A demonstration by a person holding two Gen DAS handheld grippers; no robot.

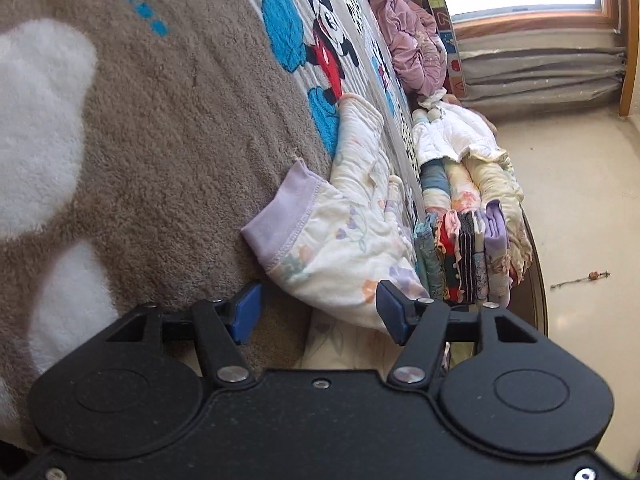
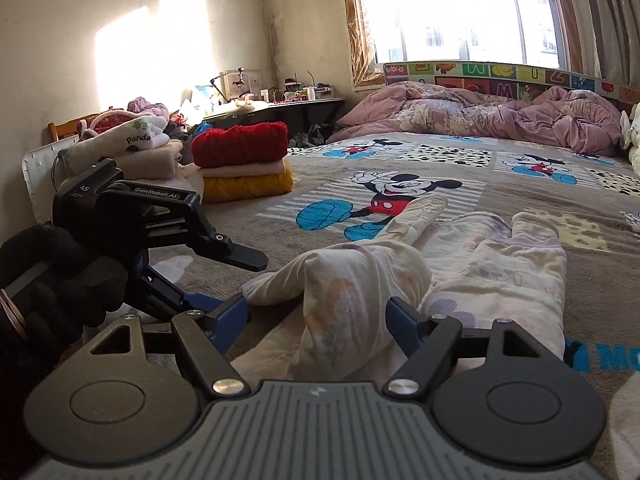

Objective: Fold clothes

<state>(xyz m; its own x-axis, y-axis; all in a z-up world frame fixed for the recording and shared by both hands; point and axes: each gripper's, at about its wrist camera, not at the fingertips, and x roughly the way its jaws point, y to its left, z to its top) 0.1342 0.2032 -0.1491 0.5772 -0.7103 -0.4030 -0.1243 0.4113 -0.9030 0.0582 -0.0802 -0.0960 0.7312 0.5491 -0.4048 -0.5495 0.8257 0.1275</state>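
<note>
Both wrist views low, close; share garment (image 1: 344,236).

Cartoon-mouse blanket (image 2: 460,160) over bed; crumpled pink duvet (image 2: 480,116) beneath window (image 2: 460,12); cluttered desk (image 2: 280,100), contents indistinct.

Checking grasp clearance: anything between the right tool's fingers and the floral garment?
Nothing. In the right wrist view the right tool is open, with a raised fold of the floral garment already bunched between its blue fingers.
</note>
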